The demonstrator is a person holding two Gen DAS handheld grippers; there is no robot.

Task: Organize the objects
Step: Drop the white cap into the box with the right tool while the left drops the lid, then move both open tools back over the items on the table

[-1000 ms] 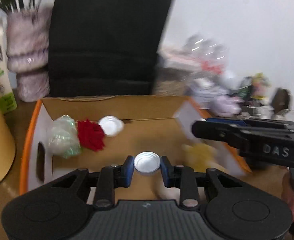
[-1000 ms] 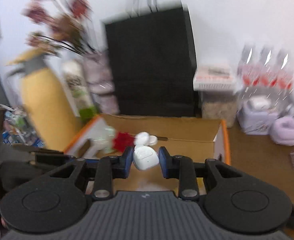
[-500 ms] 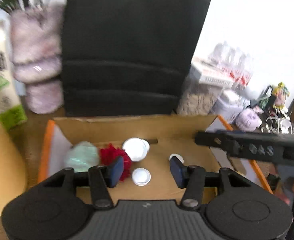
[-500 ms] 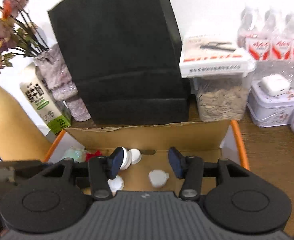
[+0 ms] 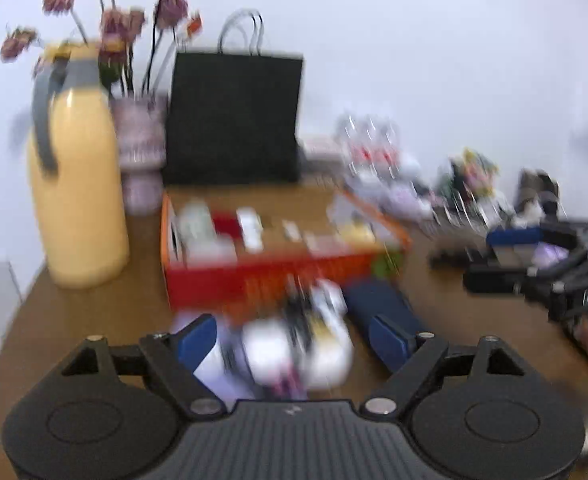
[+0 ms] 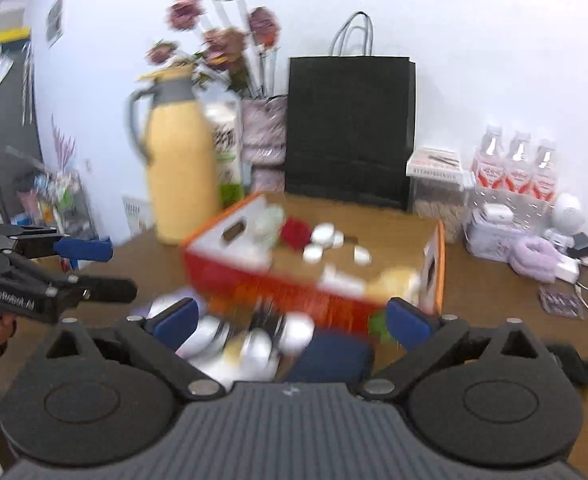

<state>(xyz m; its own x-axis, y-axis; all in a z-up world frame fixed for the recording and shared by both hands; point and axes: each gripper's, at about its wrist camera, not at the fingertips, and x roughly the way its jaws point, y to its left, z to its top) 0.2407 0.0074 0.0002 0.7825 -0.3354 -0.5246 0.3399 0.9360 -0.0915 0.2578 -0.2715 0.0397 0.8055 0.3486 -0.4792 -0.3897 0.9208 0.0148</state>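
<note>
An orange cardboard box (image 5: 277,280) (image 6: 294,288) sits on the brown table and holds white lids (image 6: 322,236), a red pompom (image 6: 294,232), a pale green ball and a yellowish thing. My left gripper (image 5: 294,336) is open and empty, above blurred white objects (image 5: 302,344) in front of the box. My right gripper (image 6: 289,320) is open and empty, above the same pile (image 6: 249,344) and a dark blue case (image 6: 330,356). Each gripper shows at the edge of the other's view.
A yellow thermos jug (image 5: 77,200) (image 6: 181,168), a vase of dried flowers (image 5: 139,156) and a black paper bag (image 6: 350,132) stand behind the box. Bottles (image 6: 514,168), a seed container, a tin and clutter line the right side.
Both grippers let go of their white pieces into the box, opened wide, then pulled back and up from the box to the pile in front of it.
</note>
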